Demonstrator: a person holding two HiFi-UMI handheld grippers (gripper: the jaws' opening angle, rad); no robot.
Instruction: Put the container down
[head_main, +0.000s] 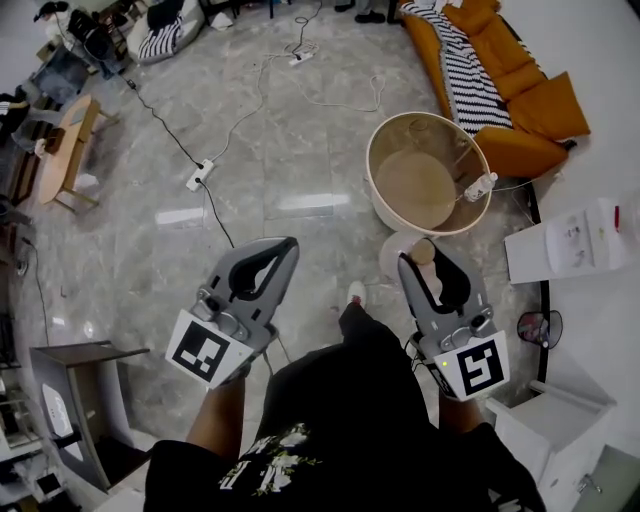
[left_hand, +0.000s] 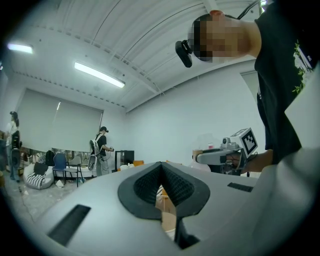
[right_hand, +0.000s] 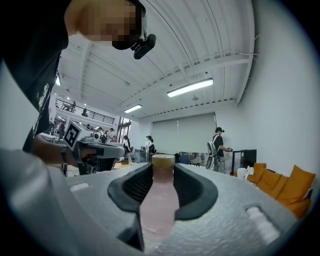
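Observation:
The container is a pale pink bottle (right_hand: 159, 200) with a tan cap (right_hand: 163, 160), and it stands upright between the pads of my right gripper (right_hand: 163, 170), which is shut on it. In the head view the right gripper (head_main: 422, 262) is held at waist height on the right, with the cap (head_main: 424, 251) showing at its tips. My left gripper (head_main: 283, 247) hangs level with it on the left. Its jaws meet at the tips (left_hand: 161, 166) with nothing between them.
A round beige rimmed table (head_main: 392, 205) stands on the marble floor just ahead of the right gripper, with a clear bottle (head_main: 480, 187) at its edge. An orange sofa (head_main: 520, 90) is beyond, a white box (head_main: 565, 245) at right, cables and a power strip (head_main: 200, 175) at left.

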